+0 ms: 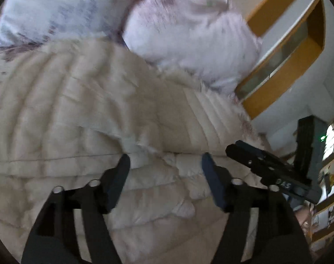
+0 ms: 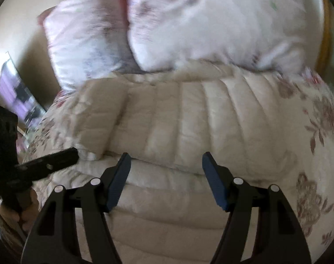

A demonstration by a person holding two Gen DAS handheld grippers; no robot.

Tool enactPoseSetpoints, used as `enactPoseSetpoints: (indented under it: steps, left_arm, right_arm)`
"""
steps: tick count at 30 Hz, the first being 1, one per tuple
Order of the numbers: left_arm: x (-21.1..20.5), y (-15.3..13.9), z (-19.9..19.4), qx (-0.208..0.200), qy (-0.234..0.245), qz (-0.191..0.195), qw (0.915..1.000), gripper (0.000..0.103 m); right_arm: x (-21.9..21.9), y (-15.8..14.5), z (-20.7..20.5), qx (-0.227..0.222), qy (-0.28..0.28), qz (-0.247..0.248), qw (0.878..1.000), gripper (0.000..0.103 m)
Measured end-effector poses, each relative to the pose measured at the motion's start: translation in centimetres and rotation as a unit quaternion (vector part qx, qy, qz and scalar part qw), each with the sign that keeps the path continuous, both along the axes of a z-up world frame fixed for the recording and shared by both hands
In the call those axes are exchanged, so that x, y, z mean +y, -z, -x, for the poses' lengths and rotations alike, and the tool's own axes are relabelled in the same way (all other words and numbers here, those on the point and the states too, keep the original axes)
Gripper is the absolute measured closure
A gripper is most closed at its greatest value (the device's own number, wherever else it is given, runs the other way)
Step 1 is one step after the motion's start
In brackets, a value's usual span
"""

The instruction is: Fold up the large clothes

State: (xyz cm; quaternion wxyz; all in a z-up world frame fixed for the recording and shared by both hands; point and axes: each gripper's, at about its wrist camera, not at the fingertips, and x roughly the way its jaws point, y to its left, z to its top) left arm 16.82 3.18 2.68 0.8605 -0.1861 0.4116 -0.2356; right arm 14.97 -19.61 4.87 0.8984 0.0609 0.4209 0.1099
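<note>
A cream quilted puffer coat point(image 1: 96, 114) lies spread on the bed, partly folded over itself; it also shows in the right wrist view point(image 2: 189, 121). My left gripper point(image 1: 165, 160) is open and empty, its fingers just above a fold edge of the coat. My right gripper point(image 2: 166, 159) is open and empty over the same folded edge. The right gripper shows at the right of the left wrist view point(image 1: 233, 148). The left gripper shows at the left of the right wrist view point(image 2: 75, 153). The two grippers are close side by side.
Two pale floral pillows point(image 1: 189, 28) point(image 2: 222, 22) lie behind the coat. A floral bedspread point(image 2: 316, 136) lies under it. A wooden-framed headboard or shelf point(image 1: 288, 50) and shelves point(image 1: 325, 198) are on the right. The frames are motion-blurred.
</note>
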Motion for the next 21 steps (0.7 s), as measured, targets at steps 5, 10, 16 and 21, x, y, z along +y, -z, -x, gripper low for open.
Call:
enactPoseSetpoints:
  steps: [5, 10, 16, 21]
  left_arm:
    - [6.0, -0.7, 1.1, -0.010, -0.087, 0.005, 0.9962, 0.033]
    - [9.7, 0.7, 2.4, 0.013, -0.148, 0.001, 0.9889, 0.033]
    - [11.7, 2.0, 3.8, 0.024, -0.173, -0.003, 0.9846, 0.033]
    - [12.2, 2.2, 5.2, 0.008, -0.180, -0.022, 0.9835, 0.033]
  right_arm:
    - [7.0, -1.2, 0.3, -0.054, -0.112, 0.047, 0.991, 0.037]
    - [14.5, 0.2, 0.2, -0.083, -0.176, 0.130, 0.972, 0.038]
    - [18.4, 2.3, -1.3, -0.129, -0.125, 0.256, 0.950, 0.092]
    - [11.0, -0.1, -2.7, -0.095, -0.018, 0.077, 0.992, 0.098]
